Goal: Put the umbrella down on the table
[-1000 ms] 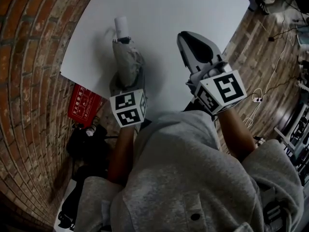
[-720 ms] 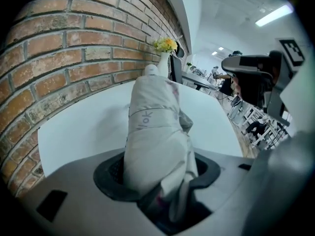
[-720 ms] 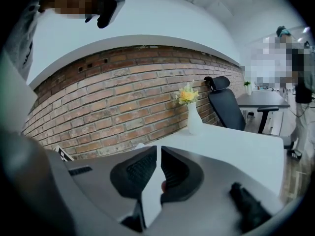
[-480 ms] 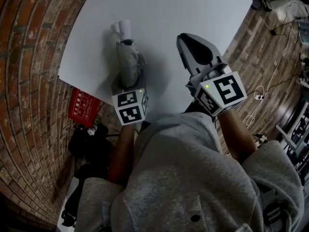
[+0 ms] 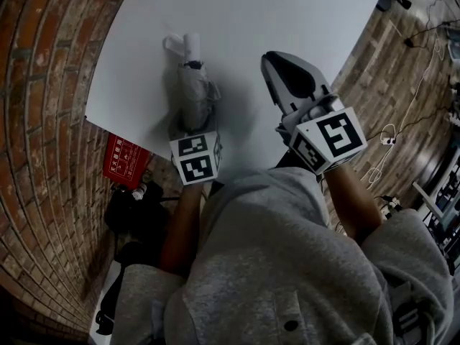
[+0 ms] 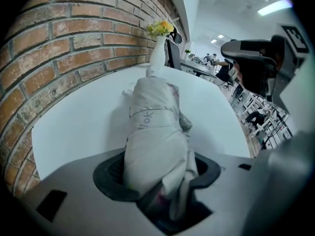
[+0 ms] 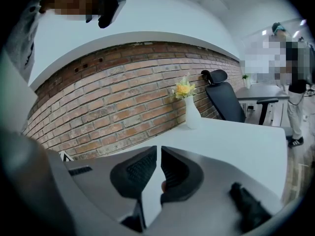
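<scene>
Left of centre in the head view, the folded umbrella [image 5: 192, 95] slants down toward the table [image 5: 287, 13], clamped at its near end by the left gripper [image 6: 157, 173], seemingly light, with soft, slippery fabric over a stiff core best squeezed firmly, while the right gripper [image 7: 158, 173] stays out of it, closed and empty.

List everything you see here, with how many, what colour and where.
umbrella: one, grey, folded, in the left gripper over the table
table: one, white, centre of the head view
vase: one, white, yellow flowers, table's far end by the brick wall
office chair: one, black, beyond the table
sign: one, red, below the table's near-left corner
bag: one, black, beside the sign
left gripper: one, grey, shut on the umbrella
right gripper: one, grey, jaws together, empty, above the table
sweatshirt: one, grey, bottom of head view
</scene>
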`<state>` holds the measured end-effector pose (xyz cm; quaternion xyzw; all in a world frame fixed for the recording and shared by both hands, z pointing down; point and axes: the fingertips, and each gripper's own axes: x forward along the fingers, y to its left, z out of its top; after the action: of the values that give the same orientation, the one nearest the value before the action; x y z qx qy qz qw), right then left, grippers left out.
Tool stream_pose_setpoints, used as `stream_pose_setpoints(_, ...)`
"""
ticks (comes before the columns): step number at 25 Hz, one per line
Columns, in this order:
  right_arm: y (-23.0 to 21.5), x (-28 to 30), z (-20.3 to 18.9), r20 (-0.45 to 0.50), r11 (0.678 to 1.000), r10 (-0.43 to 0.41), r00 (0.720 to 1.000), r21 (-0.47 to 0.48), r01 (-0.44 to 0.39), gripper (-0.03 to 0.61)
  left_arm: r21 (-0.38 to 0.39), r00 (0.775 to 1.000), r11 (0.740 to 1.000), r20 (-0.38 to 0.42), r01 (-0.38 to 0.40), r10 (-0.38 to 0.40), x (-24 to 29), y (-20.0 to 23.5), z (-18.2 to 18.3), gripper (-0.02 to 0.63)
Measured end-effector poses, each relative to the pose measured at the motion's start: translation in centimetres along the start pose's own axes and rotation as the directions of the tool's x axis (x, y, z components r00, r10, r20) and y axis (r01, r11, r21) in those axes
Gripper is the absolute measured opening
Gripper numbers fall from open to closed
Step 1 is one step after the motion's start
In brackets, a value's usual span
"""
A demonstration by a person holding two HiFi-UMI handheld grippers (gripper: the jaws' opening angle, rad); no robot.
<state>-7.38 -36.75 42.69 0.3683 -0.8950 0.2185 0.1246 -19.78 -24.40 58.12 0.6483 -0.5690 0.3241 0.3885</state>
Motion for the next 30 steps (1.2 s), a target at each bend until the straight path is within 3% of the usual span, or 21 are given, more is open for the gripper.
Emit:
stream_pose_setpoints(11,-0.5,0.3,-0.8,-0.006,1.0,0.005,1.0,0.031,-0.005,0.04,0.044,0.998,0.999,-0.049,-0.022,0.024,0.2,-0.4,-0.1,0.281)
stream_pose_setpoints(17,-0.6,0.3,-1.0,0.003,0.999,0.008,1.0,0.042,-0.008,0.04,0.007,0.998,1.0,-0.054,0.017,-0.017,0.3,-0.8,-0.1,0.307)
stream_pose_setpoints(21,-0.8,-0.3,-1.0,0.007,0.999,0.004,1.0,0.041,-0.005,0.04,-0.038,0.998,0.997,-0.03,0.062,-0.064,-0.3,-1.3,0.2,0.337)
stream_pose_setpoints(30,0.5,-1.8,-0.4,0.03,1.0,0.006,1.0,0.02,-0.006,0.04,-0.017,0.998,0.998,0.034,0.053,-0.053,-2.8,-1.1,0.7,0.342)
